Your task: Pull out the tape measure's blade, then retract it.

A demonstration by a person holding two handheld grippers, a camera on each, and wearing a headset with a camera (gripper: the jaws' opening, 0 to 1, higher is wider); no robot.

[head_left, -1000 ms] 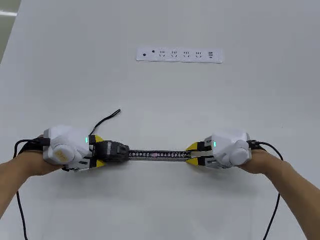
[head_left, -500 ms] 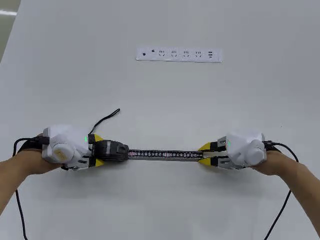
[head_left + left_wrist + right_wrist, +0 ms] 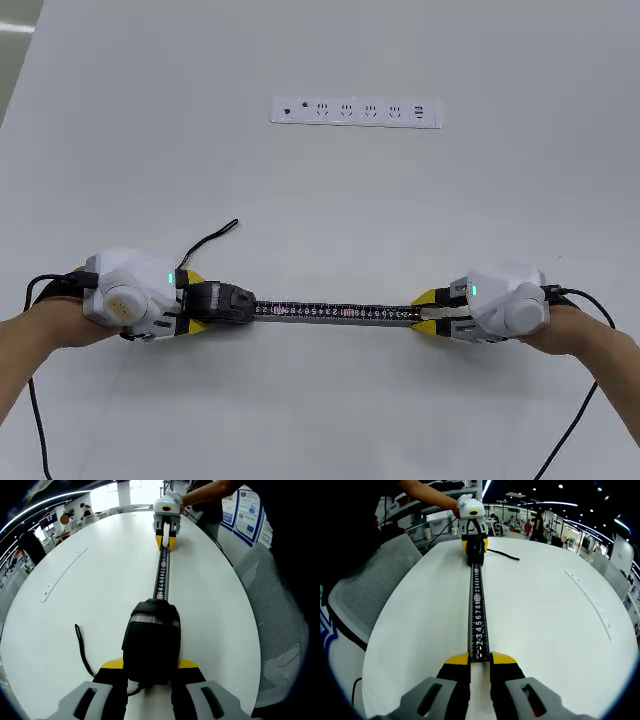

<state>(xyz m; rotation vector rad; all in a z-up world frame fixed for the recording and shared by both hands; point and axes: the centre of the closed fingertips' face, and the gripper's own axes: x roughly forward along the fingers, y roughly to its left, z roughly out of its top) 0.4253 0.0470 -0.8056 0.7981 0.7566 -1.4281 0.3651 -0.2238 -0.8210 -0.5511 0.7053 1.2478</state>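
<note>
A black tape measure case [image 3: 222, 301] [image 3: 151, 640] lies on the white table, and my left gripper [image 3: 197, 302] [image 3: 149, 667] is shut on it. Its dark blade [image 3: 335, 311] [image 3: 162, 572] [image 3: 477, 615], printed with white numerals, stretches flat along the table to the right. My right gripper [image 3: 428, 312] [image 3: 480, 660] is shut on the blade's end. A black wrist strap [image 3: 208, 239] [image 3: 82, 650] trails from the case. The right gripper [image 3: 165, 539] shows far off in the left gripper view, and the left gripper [image 3: 474, 547] far off in the right gripper view.
A white power strip [image 3: 357, 111] lies flat toward the table's far side, also visible as a thin strip [image 3: 62, 574] [image 3: 590, 600]. A grey mesh chair [image 3: 375, 575] stands beside the table edge. Cables trail from both hands toward the table's near edge.
My right gripper has moved steadily to the right, drawing more blade out of the case. The left gripper and case have stayed in place.
</note>
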